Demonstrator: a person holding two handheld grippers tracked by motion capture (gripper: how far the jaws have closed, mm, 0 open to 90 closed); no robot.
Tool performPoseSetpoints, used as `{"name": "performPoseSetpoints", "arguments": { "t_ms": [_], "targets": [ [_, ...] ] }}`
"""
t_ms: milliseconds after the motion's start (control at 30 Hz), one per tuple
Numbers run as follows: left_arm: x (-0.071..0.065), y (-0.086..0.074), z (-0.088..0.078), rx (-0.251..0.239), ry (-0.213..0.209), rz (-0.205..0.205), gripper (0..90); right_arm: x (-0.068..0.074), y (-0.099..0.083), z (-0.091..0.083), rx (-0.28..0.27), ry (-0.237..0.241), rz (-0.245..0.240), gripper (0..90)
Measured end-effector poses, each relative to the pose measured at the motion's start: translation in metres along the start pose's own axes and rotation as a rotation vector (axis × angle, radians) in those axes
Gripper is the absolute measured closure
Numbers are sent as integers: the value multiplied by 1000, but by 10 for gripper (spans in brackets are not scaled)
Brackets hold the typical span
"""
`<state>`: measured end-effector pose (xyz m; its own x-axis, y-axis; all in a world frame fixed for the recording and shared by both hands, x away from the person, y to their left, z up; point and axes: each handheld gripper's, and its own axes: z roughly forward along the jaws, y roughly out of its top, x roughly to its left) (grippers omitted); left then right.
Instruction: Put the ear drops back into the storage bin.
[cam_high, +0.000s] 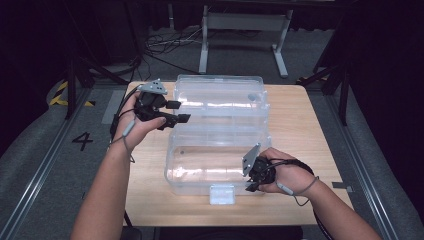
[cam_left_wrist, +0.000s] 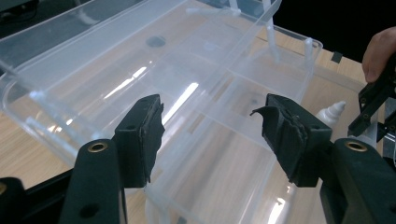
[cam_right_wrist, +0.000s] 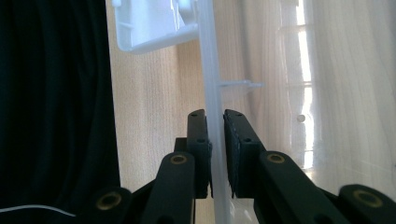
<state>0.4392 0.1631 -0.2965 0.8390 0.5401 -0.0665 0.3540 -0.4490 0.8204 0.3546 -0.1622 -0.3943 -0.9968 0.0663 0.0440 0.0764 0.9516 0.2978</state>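
Right claw (cam_right_wrist: 215, 154): jaws nipped onto the front wall of the clear plastic box (cam_high: 200, 170), steadying it on the desk (cam_high: 300, 130). Left claw (cam_high: 172, 112): jaws wide apart, nothing between them, hovering just off the left edge of the raised lid (cam_high: 220, 97). Judged step: lid is up, box open and pinned. Next move calls for the left claw to reach into the box while the right keeps its hold.

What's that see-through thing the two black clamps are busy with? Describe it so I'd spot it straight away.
On the light wooden table lies a big clear plastic storage box, opened flat, with its lid half toward the far edge. The right gripper pinches its near front wall beside a small white latch, while the left gripper hovers open at its left side. It is the one transparent thing there.
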Motion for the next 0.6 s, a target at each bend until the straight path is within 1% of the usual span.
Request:
{"name": "performPoseSetpoints", "arguments": {
  "t_ms": [67,167,233,267,300,333,367,400,600],
  "targets": [
    [-1,4,4,-2,-8,4,387,0,0,0,-1,0,-1,813],
    [-2,11,10,-1,-13,23,386,0,-1,0,-10,-4,5,813],
    [-3,17,16,1,-27,36,384,1,-2,0,-14,-8,8,813],
    [-3,17,16,1,-27,36,384,1,-2,0,-14,-8,8,813],
    [-3,20,21,-2,-54,35,385,1,-2,0,-20,-11,11,813],
    [-3,20,21,-2,-54,35,387,1,-2,0,-20,-11,11,813],
    [-3,22,24,0,-57,37,387,2,-2,0,-17,-10,20,813],
    [-3,24,27,-1,-61,37,393,2,-2,0,-19,-9,18,813],
    [-5,36,44,31,-83,66,416,1,-2,0,-19,-9,9,814]
  ]
}}
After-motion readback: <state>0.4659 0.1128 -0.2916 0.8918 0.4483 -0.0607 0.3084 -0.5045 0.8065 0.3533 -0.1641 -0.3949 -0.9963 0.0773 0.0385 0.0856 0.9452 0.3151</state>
